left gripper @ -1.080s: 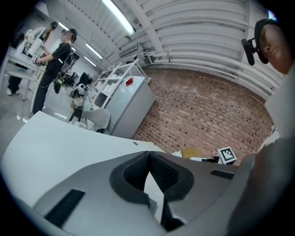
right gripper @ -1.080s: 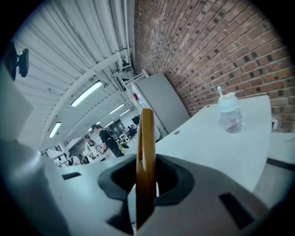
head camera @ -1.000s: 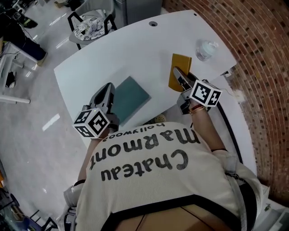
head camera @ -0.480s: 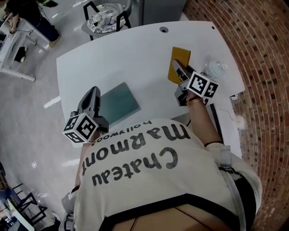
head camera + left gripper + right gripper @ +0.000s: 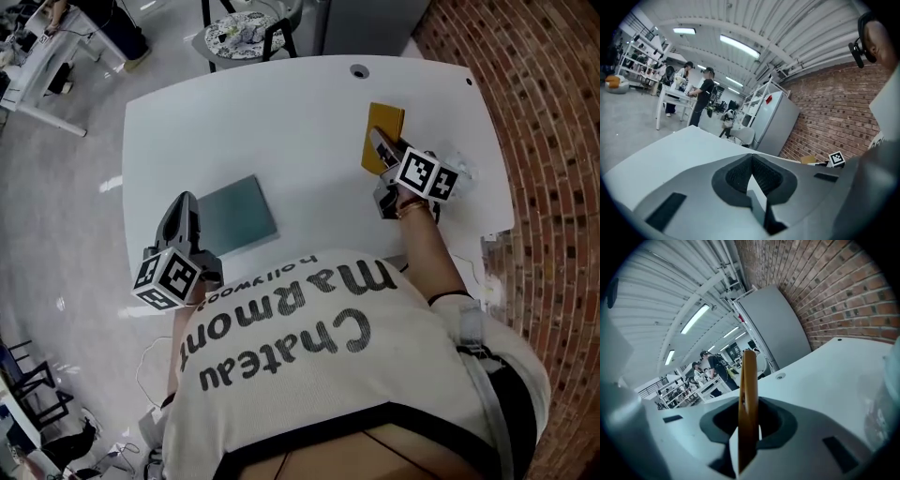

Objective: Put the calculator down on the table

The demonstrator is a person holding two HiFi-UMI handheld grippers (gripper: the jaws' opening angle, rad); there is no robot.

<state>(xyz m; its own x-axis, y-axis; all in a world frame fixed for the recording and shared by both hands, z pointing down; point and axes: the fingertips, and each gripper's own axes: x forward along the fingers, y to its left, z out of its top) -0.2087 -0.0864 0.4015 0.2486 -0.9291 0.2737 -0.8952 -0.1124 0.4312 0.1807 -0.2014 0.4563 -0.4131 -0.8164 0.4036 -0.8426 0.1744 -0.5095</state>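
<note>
Carrying step: right claw [image 5: 379, 147] grips calculator [image 5: 386, 125] on edge at table's [image 5: 309, 112] 2 o'clock. Next, lay it flat, release; left claw [image 5: 184, 201] closed, empty.

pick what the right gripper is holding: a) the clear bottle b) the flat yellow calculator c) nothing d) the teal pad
b: the right gripper has its jaws closed on the yellow calculator, seen edge-on between them; the teal pad lies on the table.
</note>
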